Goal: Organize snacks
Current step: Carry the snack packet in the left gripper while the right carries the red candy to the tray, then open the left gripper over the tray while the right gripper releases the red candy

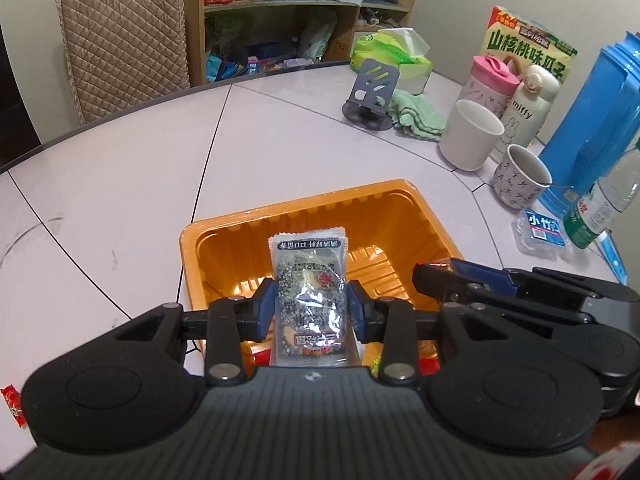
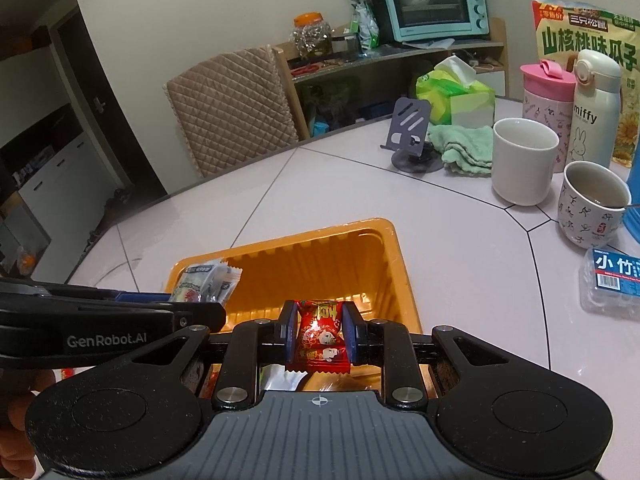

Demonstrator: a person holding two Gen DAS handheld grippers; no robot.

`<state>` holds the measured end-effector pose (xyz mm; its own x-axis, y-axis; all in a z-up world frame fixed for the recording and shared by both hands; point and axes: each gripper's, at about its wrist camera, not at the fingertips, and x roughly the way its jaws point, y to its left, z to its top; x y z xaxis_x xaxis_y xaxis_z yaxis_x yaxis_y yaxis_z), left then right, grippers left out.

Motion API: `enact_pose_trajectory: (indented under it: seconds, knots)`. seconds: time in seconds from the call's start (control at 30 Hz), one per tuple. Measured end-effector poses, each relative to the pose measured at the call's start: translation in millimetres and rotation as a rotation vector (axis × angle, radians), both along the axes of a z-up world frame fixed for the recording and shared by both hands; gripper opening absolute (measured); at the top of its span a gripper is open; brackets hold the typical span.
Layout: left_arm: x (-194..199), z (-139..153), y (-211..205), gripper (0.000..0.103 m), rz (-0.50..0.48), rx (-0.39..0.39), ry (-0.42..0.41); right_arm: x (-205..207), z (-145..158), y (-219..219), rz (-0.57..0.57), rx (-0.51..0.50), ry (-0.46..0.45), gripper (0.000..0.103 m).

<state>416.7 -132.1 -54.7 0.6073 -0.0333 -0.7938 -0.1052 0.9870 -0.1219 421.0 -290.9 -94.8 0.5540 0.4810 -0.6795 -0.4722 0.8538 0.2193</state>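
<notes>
An orange plastic tray [image 1: 224,232] sits on the pale table right in front of both grippers; it also shows in the right wrist view [image 2: 384,240]. My left gripper [image 1: 311,304] is shut on a clear and silver snack packet [image 1: 308,280], held over the tray's near side; that packet shows in the right wrist view [image 2: 206,280]. My right gripper [image 2: 320,334] is shut on a red candy packet [image 2: 320,336] over the tray's near edge. It enters the left wrist view [image 1: 452,276] from the right. More wrappers lie under the grippers, mostly hidden.
At the right stand a white cup [image 2: 522,160], a patterned mug [image 2: 592,208], a pink tumbler [image 2: 544,96], a miffy bottle [image 2: 596,112], a seed bag [image 2: 584,40], a blue jug [image 1: 592,128] and a water bottle [image 1: 604,204]. A phone stand [image 2: 412,132], green cloth [image 2: 464,148] and tissues [image 2: 460,96] sit behind. A red wrapper [image 1: 12,404] lies far left.
</notes>
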Motion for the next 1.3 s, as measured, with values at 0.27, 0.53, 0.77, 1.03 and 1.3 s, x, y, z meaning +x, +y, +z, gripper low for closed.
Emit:
enact_pose_trajectory:
  seconds: [0.27,0.53,0.77,1.03,1.3]
  knots:
    - [13,-13,3,0.035,0.006,-0.001,0.032,11,-6,0,-0.001,0.002,0.016,0.024]
    - [19,-15,6,0.036,0.005,0.006,0.027,15,-9,2,-0.005,0.010,0.029,0.024]
    - [17,-14,10,0.036,-0.002,0.006,0.021,18,-11,2,-0.010,0.015,0.039,0.024]
    - [13,-14,14,0.037,-0.004,-0.005,0.025,20,-10,6,-0.007,0.014,0.038,0.024]
    - [5,-10,17,0.039,-0.011,-0.014,0.018,21,0,10,-0.017,0.067,0.005,0.024]
